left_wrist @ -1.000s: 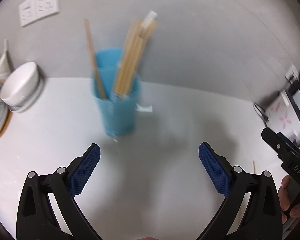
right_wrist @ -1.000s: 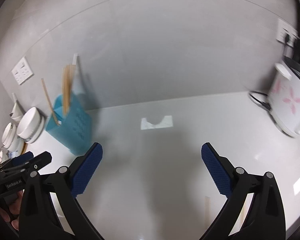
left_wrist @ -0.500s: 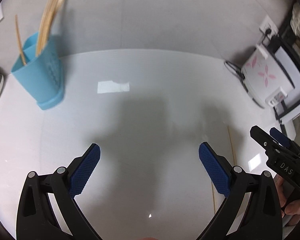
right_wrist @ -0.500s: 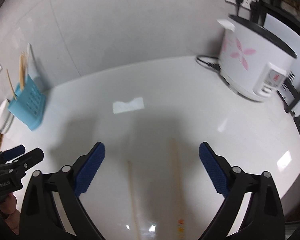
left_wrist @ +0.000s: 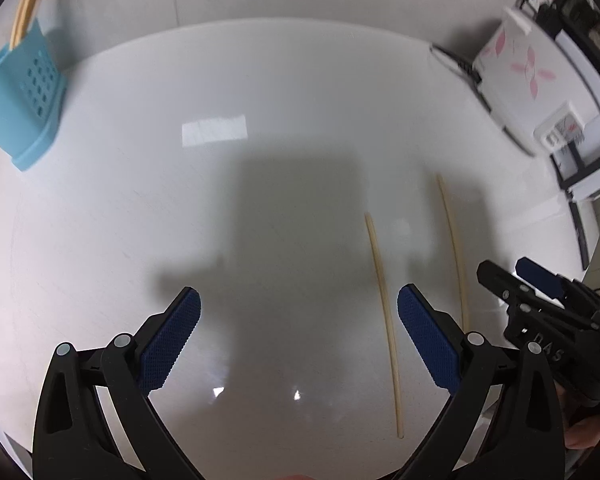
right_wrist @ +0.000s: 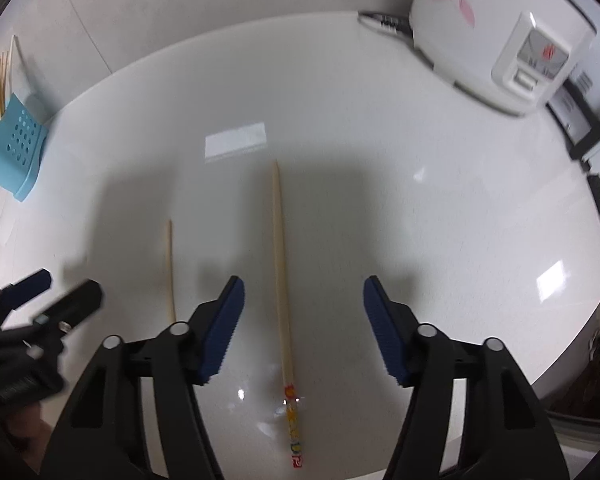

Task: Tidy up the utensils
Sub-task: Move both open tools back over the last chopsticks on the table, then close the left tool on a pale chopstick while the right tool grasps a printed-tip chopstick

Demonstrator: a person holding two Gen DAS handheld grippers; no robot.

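R gripper [right_wrist: 303,322] closing astride chopstick [right_wrist: 281,280], not touching; L gripper [left_wrist: 299,334] wide, empty.

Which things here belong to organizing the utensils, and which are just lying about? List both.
Belongs to the job:
- chopstick with coloured letters, between the closing right tongs, untouched
- plain chopstick, beside it
- blue holder, chopsticks standing in it
- left tongs, open

Lying about:
- rice cooker
- its cord
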